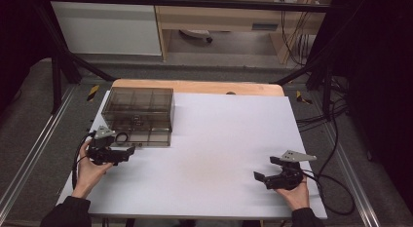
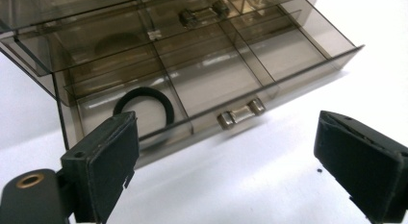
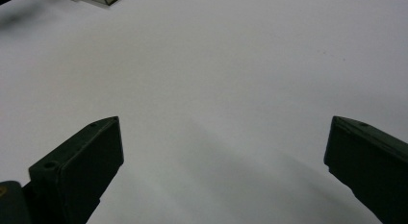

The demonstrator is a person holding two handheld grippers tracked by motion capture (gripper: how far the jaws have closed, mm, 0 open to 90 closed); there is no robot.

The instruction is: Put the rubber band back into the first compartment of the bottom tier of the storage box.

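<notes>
White sheeting covers the wooden table (image 1: 214, 154), on which a smoke-tinted transparent plastic drawer cabinet (image 1: 140, 110) stands at the far left. Its lowest drawer (image 2: 231, 84) is pulled out, and a black rubber ring (image 2: 144, 111) lies flat in that drawer's front corner compartment, behind the front wall. We hold the left gripper (image 2: 226, 156) just in front of the drawer, its jaws spread wide with nothing between them; the small clear bar handle (image 2: 240, 113) sits ahead of the gap, apart from both pads. The right gripper (image 1: 272, 174) rests low over bare sheeting at the near right, well apart from the cabinet, its jaws likewise spread and empty.

We judge the step in hand to be closing the drawer with the ring inside. To do it well, we would bring one pad (image 2: 108, 161) square against the drawer front near the handle and push straight along the runners, since an off-centre push could skew the drawer or slide the light cabinet. The idle right gripper could brace the cabinet's far side.
</notes>
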